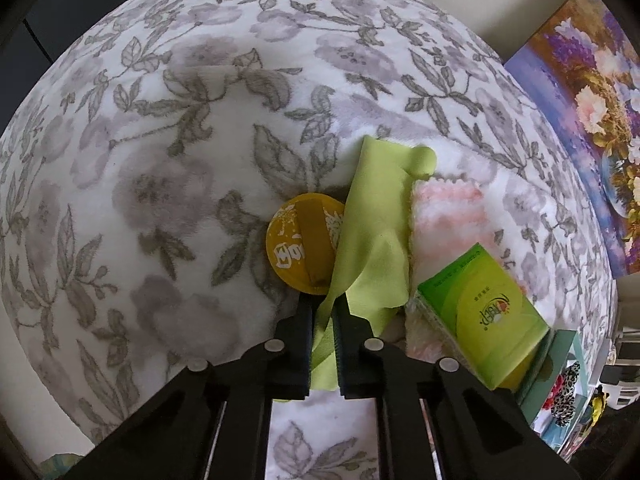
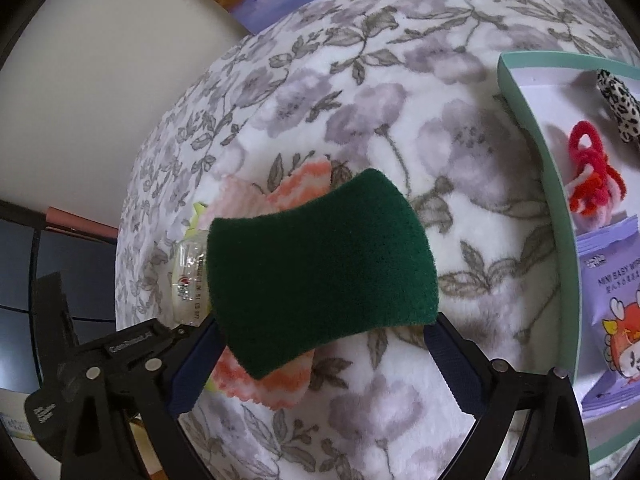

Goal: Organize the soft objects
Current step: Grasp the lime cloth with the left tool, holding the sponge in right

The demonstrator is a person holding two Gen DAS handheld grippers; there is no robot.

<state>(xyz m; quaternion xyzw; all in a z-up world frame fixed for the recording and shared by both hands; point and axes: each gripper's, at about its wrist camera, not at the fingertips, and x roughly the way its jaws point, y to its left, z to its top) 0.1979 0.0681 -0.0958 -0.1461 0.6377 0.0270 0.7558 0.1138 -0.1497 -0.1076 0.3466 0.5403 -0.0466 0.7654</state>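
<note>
While pointing steeply down at the floral blanket [image 1: 160, 184], the left gripper [image 1: 323, 308] pinches a corner of the green cloth [image 1: 372, 232], which lies between a yellow disc [image 1: 304, 244] and a pink towel [image 1: 448, 216]. Tilted less steeply, the right gripper [image 2: 328, 324] clamps a dark green sponge [image 2: 320, 272] by its sides above the towel, left of the mint box [image 2: 560, 216] at the blanket's right edge.
</note>
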